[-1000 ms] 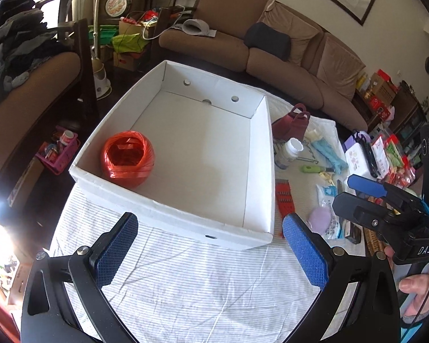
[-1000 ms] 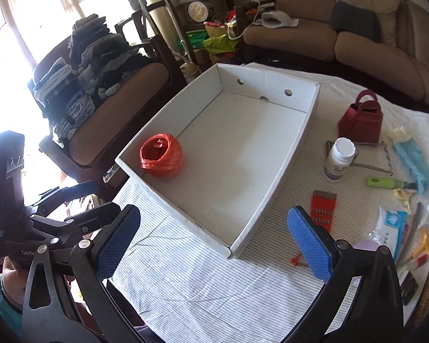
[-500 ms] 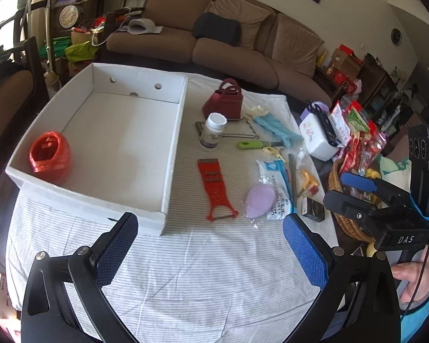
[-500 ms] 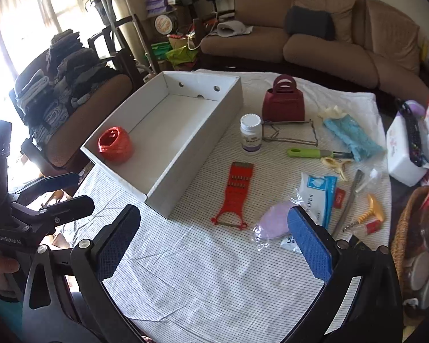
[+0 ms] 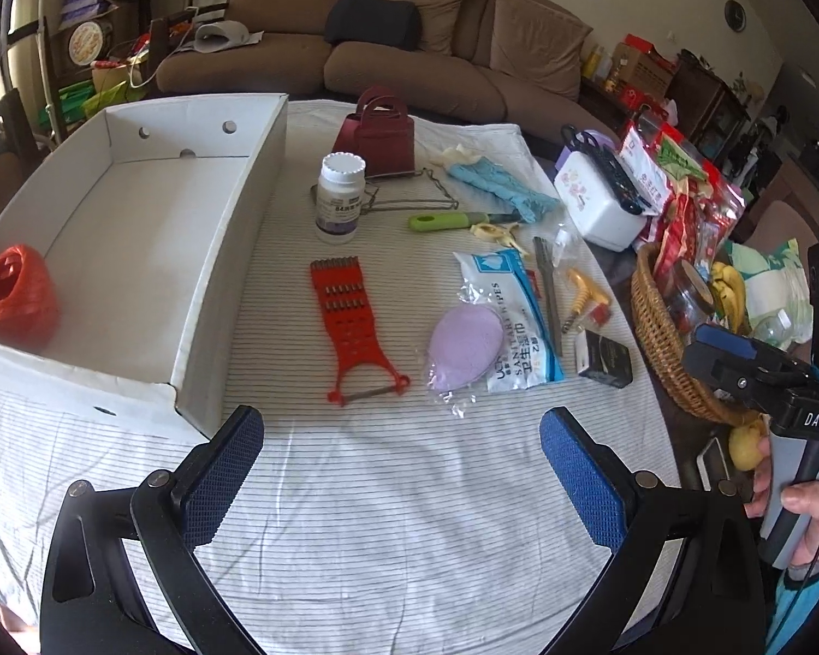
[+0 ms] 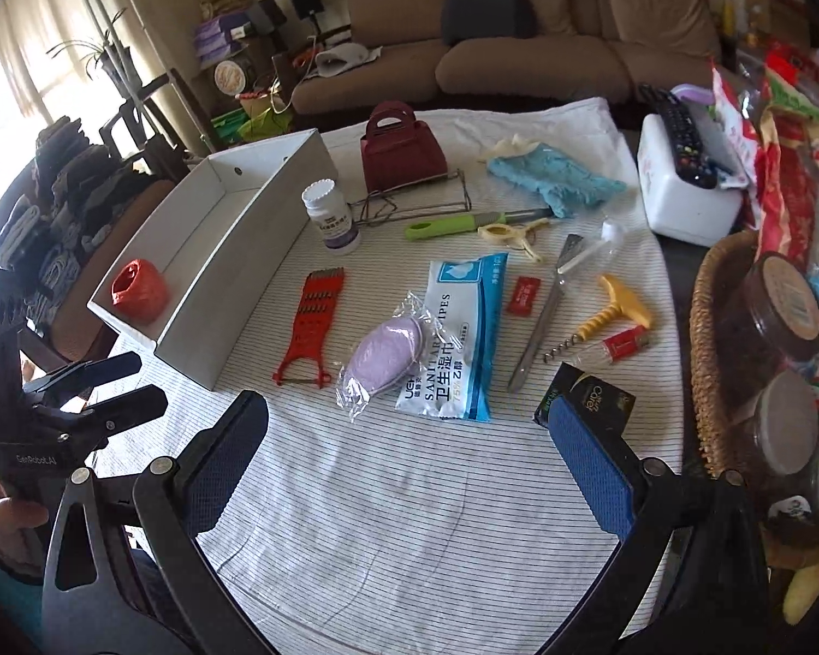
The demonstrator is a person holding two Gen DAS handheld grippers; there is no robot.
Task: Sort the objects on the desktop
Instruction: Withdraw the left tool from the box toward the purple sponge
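A white cardboard box [image 5: 229,251] [image 6: 235,251] stands on the left of the striped tablecloth with a red twine ball [image 5: 16,300] [image 6: 139,290] in its near corner. Loose on the cloth lie a red grater [image 5: 352,322] [image 6: 314,322], a wrapped purple soap [image 5: 467,349] [image 6: 385,352], a wipes packet [image 5: 510,316] [image 6: 458,333], a white pill bottle [image 5: 341,196] [image 6: 330,215], a green-handled knife [image 5: 453,221] [image 6: 464,224] and a dark red bag [image 5: 382,134] [image 6: 401,150]. My left gripper [image 5: 401,469] and right gripper [image 6: 409,464] are open, empty, above the near cloth.
A wicker basket [image 5: 655,327] [image 6: 707,360] of jars and snacks and a white tissue box [image 5: 595,202] [image 6: 682,191] stand at the right. A corkscrew [image 6: 611,316], metal tongs [image 6: 546,311], a blue cloth [image 6: 551,177] and a black carton [image 6: 592,401] lie nearby. Sofa behind.
Both grippers have swung right, from facing the box to facing the loose objects on the cloth. Both stay open and empty. Nothing on the table has moved.
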